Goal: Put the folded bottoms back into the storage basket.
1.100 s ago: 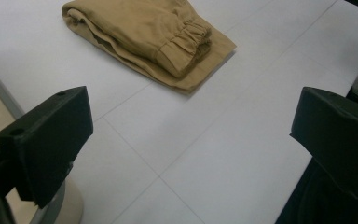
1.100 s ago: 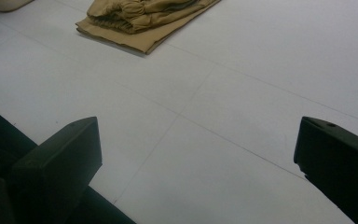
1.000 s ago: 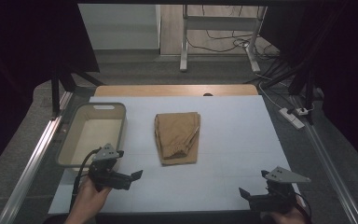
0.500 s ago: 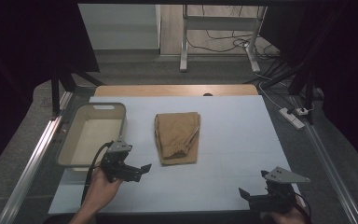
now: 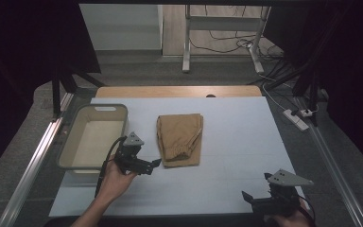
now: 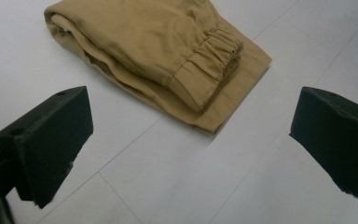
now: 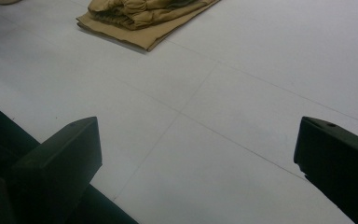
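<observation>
A folded tan garment [image 5: 179, 138] lies in the middle of the white table; its elastic cuff [image 6: 214, 49] faces the near side. My left gripper [image 5: 152, 165] hovers just left of the garment's near corner, jaws wide open with bare table between them [image 6: 191, 154]. The garment's near edge [image 6: 200, 119] is a short way ahead of the jaws. My right gripper [image 5: 248, 198] rests at the table's front right, open, far from the garment [image 7: 144, 18].
A shallow beige bin [image 5: 71, 142] stands at the table's left, just behind my left hand. A wooden strip [image 5: 179, 91] runs along the table's far edge. A power strip [image 5: 297, 119] and cables lie on the floor to the right.
My left gripper has moved right and forward, from the front left of the table to beside the garment's near left corner. The right gripper has stayed put.
</observation>
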A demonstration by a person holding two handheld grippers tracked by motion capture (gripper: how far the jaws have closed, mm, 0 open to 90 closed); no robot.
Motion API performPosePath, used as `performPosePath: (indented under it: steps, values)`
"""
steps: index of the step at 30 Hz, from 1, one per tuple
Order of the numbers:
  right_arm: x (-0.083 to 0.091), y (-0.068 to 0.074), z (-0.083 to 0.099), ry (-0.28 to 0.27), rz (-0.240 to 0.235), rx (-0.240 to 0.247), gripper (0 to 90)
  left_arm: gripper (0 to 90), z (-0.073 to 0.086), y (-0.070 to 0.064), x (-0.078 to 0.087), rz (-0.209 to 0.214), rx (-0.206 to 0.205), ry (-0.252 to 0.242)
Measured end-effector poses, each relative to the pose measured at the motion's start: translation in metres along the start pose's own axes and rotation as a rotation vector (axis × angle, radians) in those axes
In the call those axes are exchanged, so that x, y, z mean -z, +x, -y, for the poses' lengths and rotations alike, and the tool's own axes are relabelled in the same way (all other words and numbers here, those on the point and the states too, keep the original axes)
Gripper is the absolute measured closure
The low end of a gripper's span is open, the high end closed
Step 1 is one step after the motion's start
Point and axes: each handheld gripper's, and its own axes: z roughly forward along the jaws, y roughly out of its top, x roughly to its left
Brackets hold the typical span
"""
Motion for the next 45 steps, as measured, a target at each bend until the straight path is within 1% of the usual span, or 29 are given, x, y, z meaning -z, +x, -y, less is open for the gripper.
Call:
performPosePath:
  steps: [1,2,3,4,8,10,11,12,14,15,16,20,21,22,23,24,25,28,31,33,35,38,40,41,42,43,45]
  values:
    - [0.000,0.000,0.000,0.001,0.000,0.001,0.7,0.0,0.000,0.000,0.000,0.000,0.000,0.000]
    - [0.000,0.000,0.000,0.001,0.000,0.001,0.7,0.0,0.000,0.002,-0.002,0.002,0.009,0.003]
    - [0.000,0.000,0.000,0.003,0.000,0.003,0.7,0.0,-0.002,0.004,-0.008,0.002,0.020,0.012]
    - [0.000,0.000,0.000,0.006,0.000,0.003,0.7,0.0,-0.002,0.004,-0.008,0.002,0.020,0.012]
    - [-0.001,0.001,0.000,0.007,0.001,0.003,0.7,0.0,-0.005,0.008,-0.019,-0.007,0.032,0.031]
    - [-0.001,0.001,0.000,0.008,0.001,0.003,0.7,0.0,-0.008,0.009,-0.024,-0.011,0.033,0.037]
    - [0.000,0.001,0.000,0.009,0.000,0.006,0.7,0.0,-0.010,0.011,-0.029,-0.020,0.028,0.048]
    - [0.000,0.001,0.000,0.009,0.000,0.006,0.7,0.0,-0.010,0.011,-0.029,-0.020,0.028,0.048]
    - [0.000,0.001,0.000,0.008,0.000,0.007,0.7,0.0,-0.012,0.012,-0.034,-0.026,0.023,0.055]
    - [0.000,0.001,0.000,0.008,0.001,0.006,0.7,0.0,-0.014,0.014,-0.040,-0.031,0.025,0.062]
    - [0.000,0.001,0.000,0.008,0.001,0.006,0.7,0.0,-0.014,0.014,-0.040,-0.031,0.025,0.062]
    - [0.000,0.001,0.000,0.009,0.000,0.007,0.7,0.0,-0.017,0.018,-0.051,-0.035,0.032,0.077]
    - [-0.001,0.001,0.000,0.009,0.000,0.006,0.7,0.0,-0.018,0.021,-0.058,-0.040,0.039,0.086]
    - [-0.001,0.001,0.000,0.009,0.000,0.006,0.7,0.0,-0.018,0.021,-0.058,-0.040,0.039,0.086]
    - [-0.001,0.001,0.000,0.010,0.000,0.006,0.8,0.0,-0.018,0.022,-0.061,-0.040,0.040,0.091]
    - [0.000,0.001,0.000,0.009,-0.002,0.008,0.8,0.0,-0.018,0.023,-0.068,-0.046,0.040,0.106]
    - [0.000,0.001,0.000,0.008,-0.002,0.008,0.7,0.0,-0.018,0.023,-0.068,-0.046,0.040,0.106]
    - [0.000,0.000,0.000,0.006,-0.004,0.005,0.8,0.0,-0.017,0.025,-0.077,-0.049,0.046,0.123]
    - [0.000,0.000,0.000,0.004,-0.005,0.004,0.8,0.0,-0.014,0.027,-0.085,-0.053,0.045,0.146]
    - [0.000,0.000,0.000,0.004,-0.005,0.004,0.8,0.0,-0.012,0.028,-0.090,-0.048,0.047,0.160]
    - [0.000,0.001,0.000,0.006,-0.005,0.007,0.8,0.0,-0.011,0.029,-0.095,-0.052,0.053,0.173]
    - [0.001,0.001,0.000,0.003,-0.010,0.014,0.8,0.0,-0.009,0.028,-0.103,-0.055,0.055,0.212]
    - [0.001,0.001,0.001,-0.003,-0.008,0.014,0.8,0.0,-0.009,0.025,-0.104,-0.073,0.029,0.214]
    - [0.001,0.001,0.001,-0.003,-0.008,0.014,0.8,0.0,-0.008,0.024,-0.104,-0.076,0.030,0.209]
    - [0.001,0.001,0.001,-0.005,-0.009,0.013,0.8,1.1,-0.008,0.023,-0.103,-0.072,0.022,0.208]
    - [0.001,0.001,0.001,-0.003,-0.010,0.014,0.8,7.7,-0.009,0.022,-0.101,-0.058,0.014,0.204]
    - [0.001,0.001,0.001,-0.004,-0.010,0.016,0.8,17.4,-0.009,0.021,-0.099,-0.053,0.011,0.203]
